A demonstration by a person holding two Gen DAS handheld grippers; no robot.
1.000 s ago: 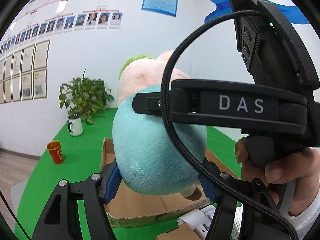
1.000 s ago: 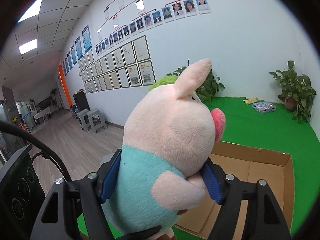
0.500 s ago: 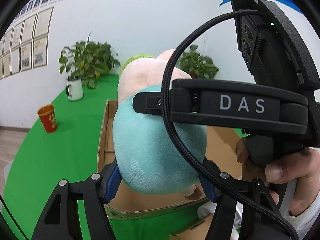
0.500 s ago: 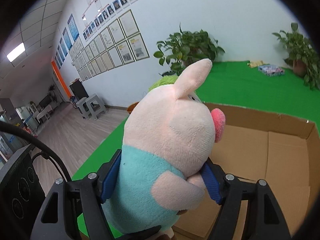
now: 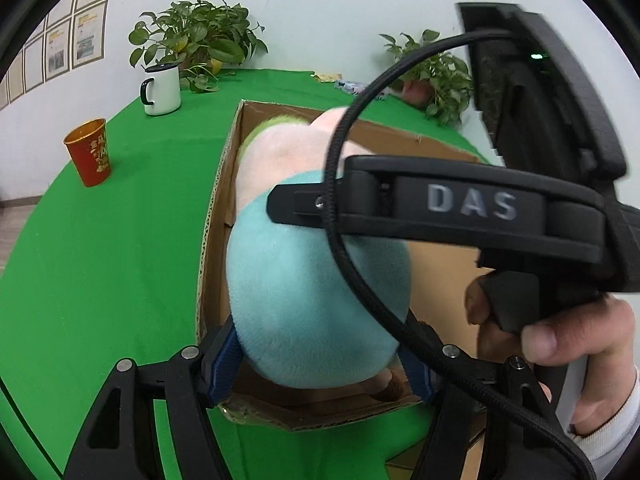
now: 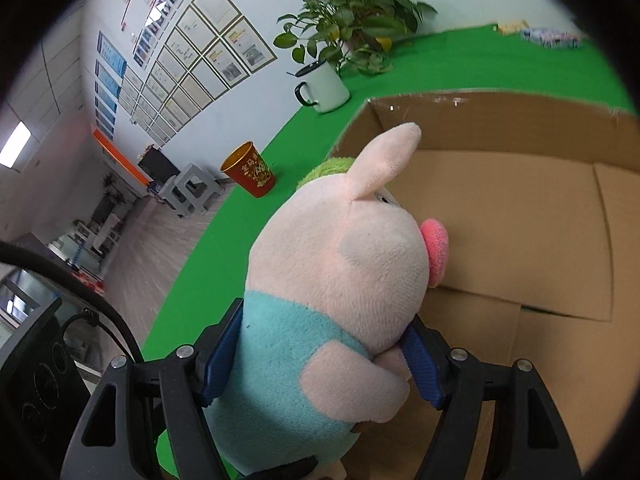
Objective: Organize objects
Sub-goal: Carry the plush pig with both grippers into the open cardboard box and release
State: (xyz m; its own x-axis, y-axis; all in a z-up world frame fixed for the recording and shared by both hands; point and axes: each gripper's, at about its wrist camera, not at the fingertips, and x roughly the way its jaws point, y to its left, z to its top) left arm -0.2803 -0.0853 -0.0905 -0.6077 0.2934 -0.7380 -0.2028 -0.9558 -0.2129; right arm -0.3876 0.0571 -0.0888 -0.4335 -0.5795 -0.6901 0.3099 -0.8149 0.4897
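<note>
Both tongs grip the plush pig: our left tongs clasp its teal body low down, though their jaws are easing open around it, and our right tongs pinch the same toy at the waist, blue pads pressed into the plush on either side. We hold the pig upright between them, its long axis running from the tongs at six o'clock up toward twelve, ear and green cap at the top, snout turned to three o'clock in the right wrist view. It hangs over the open cardboard box, whose floor fills the view from one to four o'clock behind it, and it does not yet seem to rest on the cardboard. Neither hand looks nearer, since each clasps the toy directly. We judge the coming move to be a lowering into the box beneath the toy. On the green counter at ten o'clock stand a red cup and a white mug, well apart from the box.
</note>
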